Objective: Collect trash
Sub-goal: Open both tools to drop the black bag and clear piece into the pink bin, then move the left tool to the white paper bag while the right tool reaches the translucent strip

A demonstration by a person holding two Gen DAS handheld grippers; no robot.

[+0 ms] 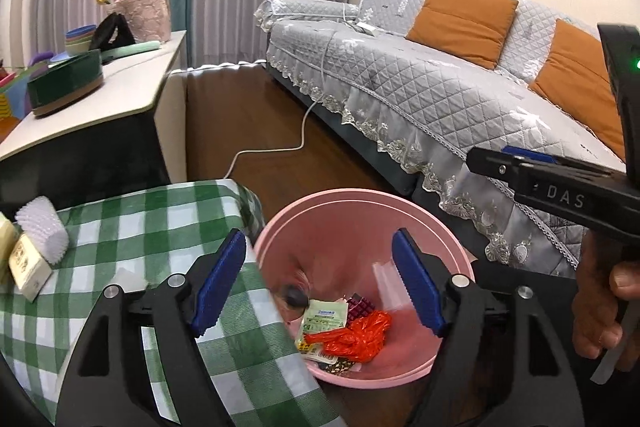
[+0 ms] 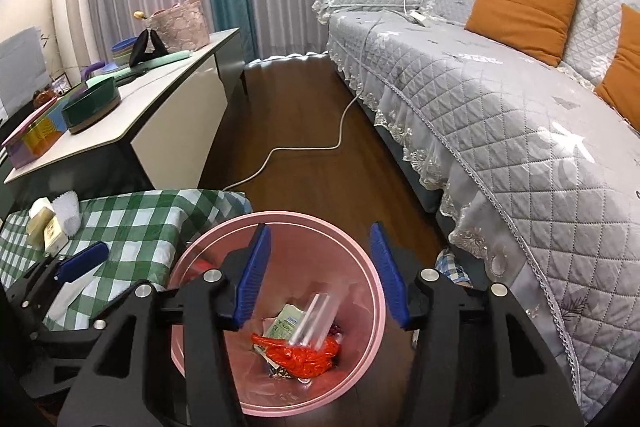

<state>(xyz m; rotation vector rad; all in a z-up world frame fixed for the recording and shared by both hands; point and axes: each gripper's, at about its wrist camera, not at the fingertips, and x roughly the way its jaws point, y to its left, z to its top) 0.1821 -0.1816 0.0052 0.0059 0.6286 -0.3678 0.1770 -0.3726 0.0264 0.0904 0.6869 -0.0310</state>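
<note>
Right tongs (image 2: 320,275) nearest lens, spread apart, nothing between pads, hanging over pink bin (image 2: 372,267). Clear plastic bag (image 2: 316,319) below them, lying loose on the trash pile: red wrapper (image 2: 304,355), green-white packet (image 2: 286,323). Long axis of bag roughly along the pointing line. Left tongs (image 1: 320,287) wide, empty, straddling bin rim and edge of checked bench (image 1: 120,227). Remaining items, white brush (image 1: 44,231) and small cartons (image 1: 28,267), far left on bench, well apart from both tongs. Left hand nearer, likely the one for next pick.
</note>
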